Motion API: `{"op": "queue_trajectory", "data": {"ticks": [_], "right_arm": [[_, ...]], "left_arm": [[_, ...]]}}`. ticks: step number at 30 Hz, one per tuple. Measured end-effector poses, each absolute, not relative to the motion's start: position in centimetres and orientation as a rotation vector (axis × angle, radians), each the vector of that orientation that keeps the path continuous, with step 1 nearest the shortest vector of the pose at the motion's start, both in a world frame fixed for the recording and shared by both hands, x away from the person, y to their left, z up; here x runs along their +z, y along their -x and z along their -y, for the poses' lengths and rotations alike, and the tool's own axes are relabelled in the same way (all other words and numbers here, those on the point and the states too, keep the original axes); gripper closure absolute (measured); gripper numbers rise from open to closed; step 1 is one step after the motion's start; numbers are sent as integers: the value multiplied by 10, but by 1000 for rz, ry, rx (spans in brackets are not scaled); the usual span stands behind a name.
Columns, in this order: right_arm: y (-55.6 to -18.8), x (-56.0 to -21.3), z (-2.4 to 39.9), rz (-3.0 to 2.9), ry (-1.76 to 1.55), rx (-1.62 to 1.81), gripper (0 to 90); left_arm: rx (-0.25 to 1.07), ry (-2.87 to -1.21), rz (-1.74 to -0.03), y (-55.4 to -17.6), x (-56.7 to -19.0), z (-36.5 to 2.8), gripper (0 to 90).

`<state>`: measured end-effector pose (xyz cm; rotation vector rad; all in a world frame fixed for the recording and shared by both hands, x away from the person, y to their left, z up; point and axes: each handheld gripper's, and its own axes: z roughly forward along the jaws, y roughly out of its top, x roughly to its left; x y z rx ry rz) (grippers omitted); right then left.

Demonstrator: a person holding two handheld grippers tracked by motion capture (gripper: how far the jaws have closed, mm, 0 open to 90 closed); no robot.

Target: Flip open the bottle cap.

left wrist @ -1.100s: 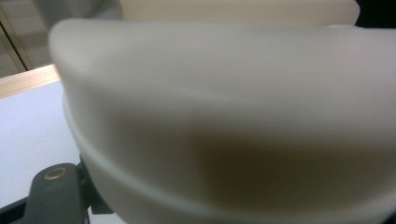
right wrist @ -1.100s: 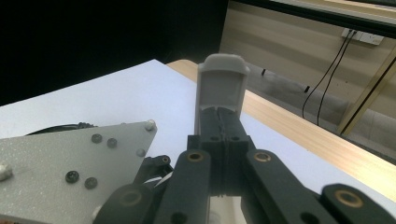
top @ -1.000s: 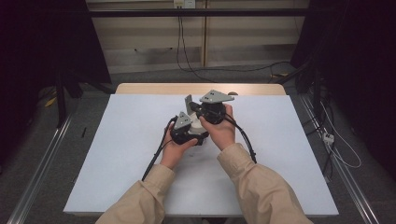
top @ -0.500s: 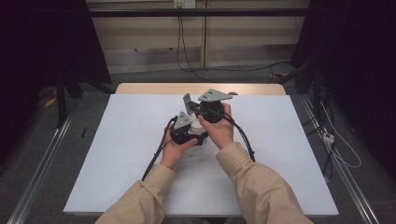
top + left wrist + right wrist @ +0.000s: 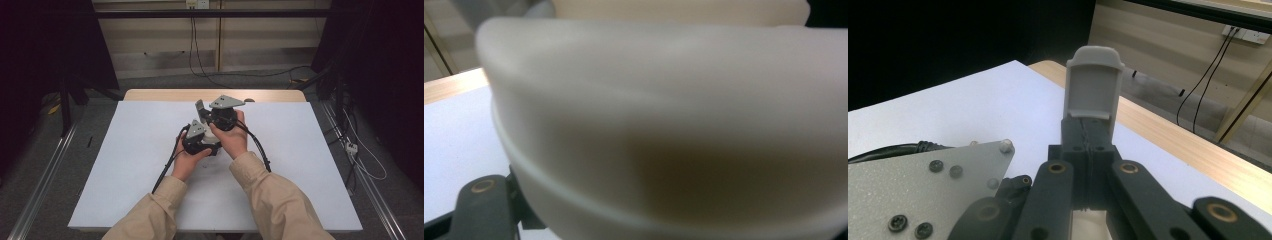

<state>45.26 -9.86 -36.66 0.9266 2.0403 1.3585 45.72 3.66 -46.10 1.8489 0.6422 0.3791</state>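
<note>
Both hands hold their grippers close together over the middle of the white table [image 5: 125,150]. My left gripper [image 5: 206,135] points toward the right hand. A white rounded object [image 5: 211,131] sits at its front. In the left gripper view this white object [image 5: 664,125] is blurred and very near, and it hides the pads. My right gripper [image 5: 200,107] lies just behind, its tips aimed left and away. In the right gripper view the right gripper [image 5: 1093,90] is shut, its grey pads pressed flat together with nothing between them.
The left gripper's grey plate [image 5: 933,180] lies beside the right jaws. A bare wooden strip [image 5: 165,94] runs along the table's far edge. Black cables [image 5: 167,165] trail back from the grippers. Floor cables [image 5: 360,155] and rails flank the table.
</note>
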Motion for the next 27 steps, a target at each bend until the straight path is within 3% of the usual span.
{"op": "queue_trajectory", "data": {"ticks": [27], "right_arm": [[-462,-374,98,-2041,-943,1370,900]], "left_arm": [[401,-1851,-646,-457,-461,-36,186]]}}
